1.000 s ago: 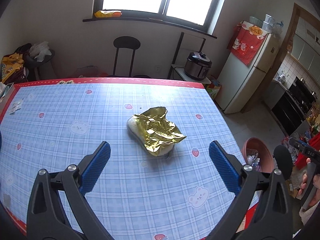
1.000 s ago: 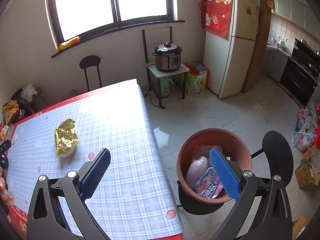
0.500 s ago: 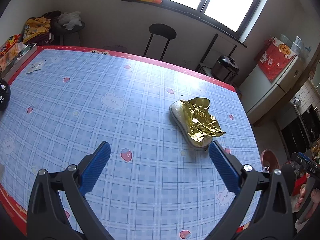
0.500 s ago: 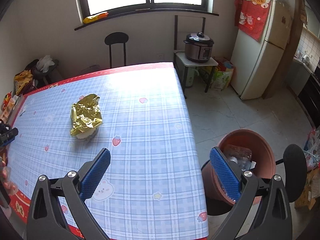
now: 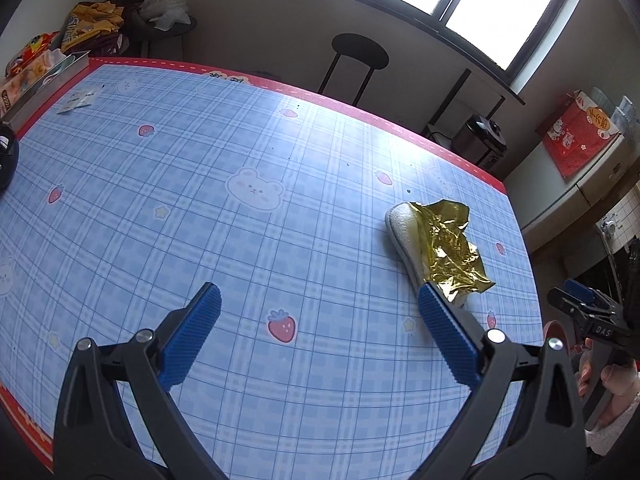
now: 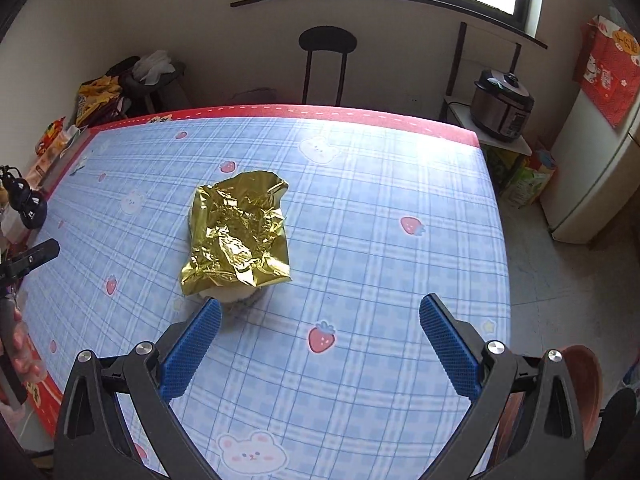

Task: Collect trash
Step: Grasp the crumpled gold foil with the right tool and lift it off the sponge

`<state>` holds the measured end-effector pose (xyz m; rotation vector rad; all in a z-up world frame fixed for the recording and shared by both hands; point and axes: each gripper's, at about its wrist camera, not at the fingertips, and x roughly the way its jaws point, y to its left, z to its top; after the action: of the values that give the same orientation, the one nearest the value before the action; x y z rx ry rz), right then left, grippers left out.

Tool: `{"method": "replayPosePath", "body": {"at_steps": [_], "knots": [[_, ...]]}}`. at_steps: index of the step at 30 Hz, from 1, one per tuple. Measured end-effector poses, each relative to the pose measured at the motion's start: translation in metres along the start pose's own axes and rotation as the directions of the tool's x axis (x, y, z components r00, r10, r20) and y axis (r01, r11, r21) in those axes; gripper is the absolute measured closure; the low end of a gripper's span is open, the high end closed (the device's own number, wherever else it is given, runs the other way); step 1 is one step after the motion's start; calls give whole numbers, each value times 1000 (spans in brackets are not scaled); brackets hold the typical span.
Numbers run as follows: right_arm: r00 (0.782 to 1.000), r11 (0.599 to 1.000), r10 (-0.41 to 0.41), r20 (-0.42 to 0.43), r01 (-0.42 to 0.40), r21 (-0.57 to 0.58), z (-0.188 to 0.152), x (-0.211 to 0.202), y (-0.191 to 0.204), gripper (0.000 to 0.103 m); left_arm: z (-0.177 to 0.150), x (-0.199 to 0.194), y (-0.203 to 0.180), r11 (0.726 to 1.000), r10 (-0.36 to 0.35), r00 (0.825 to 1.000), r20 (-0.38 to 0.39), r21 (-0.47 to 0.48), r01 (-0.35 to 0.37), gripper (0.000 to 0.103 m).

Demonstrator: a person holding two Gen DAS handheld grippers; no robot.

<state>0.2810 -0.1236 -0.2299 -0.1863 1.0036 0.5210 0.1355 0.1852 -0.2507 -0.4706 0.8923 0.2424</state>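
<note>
A crumpled sheet of gold foil wrapper [image 6: 236, 236] lies draped over a white, oblong foam-like block [image 5: 404, 236] on the blue plaid tablecloth with bears and strawberries [image 6: 360, 208]. In the right wrist view the heap sits left of centre and in the middle height of the frame, its long axis running up and down the picture, that is, roughly along the line the fingers point. In the left wrist view the same heap lies at the right of the frame, slanting from upper left to lower right.

The right gripper [image 6: 320, 316] is spread wide and holds nothing. Its left blue pad [image 6: 192, 344] sits just below the near end of the heap, so the trash lies ahead and a little left of the gap between the pads. The left gripper [image 5: 320, 320] is likewise wide apart and empty; its right pad [image 5: 448, 340] overlaps the heap's near end in the picture, though whether it touches cannot be told.

By my reading, the right gripper is the better placed: it faces the heap nearly end-on and needs only a slight shift to the left to straddle it across the short width.

A terracotta-coloured round plastic bin [image 6: 580, 380] shows at the lower right of the right wrist view, off the table edge, the likely place for the trash.
</note>
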Motion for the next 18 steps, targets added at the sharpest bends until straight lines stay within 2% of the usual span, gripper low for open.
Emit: {"method": "replayPosePath", "body": {"at_steps": [3, 6, 9, 14, 18], "knots": [[999, 999, 34, -18, -34, -13, 15, 25, 9, 6, 3, 7, 8, 1000, 10, 1000, -6, -17, -10, 6], [1000, 1000, 13, -24, -14, -19, 29, 47, 17, 8, 4, 12, 14, 999, 12, 1000, -4, -30, -13, 6], [997, 999, 52, -51, -51, 13, 39, 69, 18, 9, 2, 19, 21, 999, 16, 1000, -12, -52, -17, 6], [987, 993, 116, -110, -113, 33, 46, 103, 29, 18, -4, 28, 28, 997, 14, 1000, -26, -81, -16, 6], [983, 993, 115, -144, -115, 5, 46, 123, 40, 21, -10, 31, 29, 996, 14, 999, -38, -84, -18, 6]]}}
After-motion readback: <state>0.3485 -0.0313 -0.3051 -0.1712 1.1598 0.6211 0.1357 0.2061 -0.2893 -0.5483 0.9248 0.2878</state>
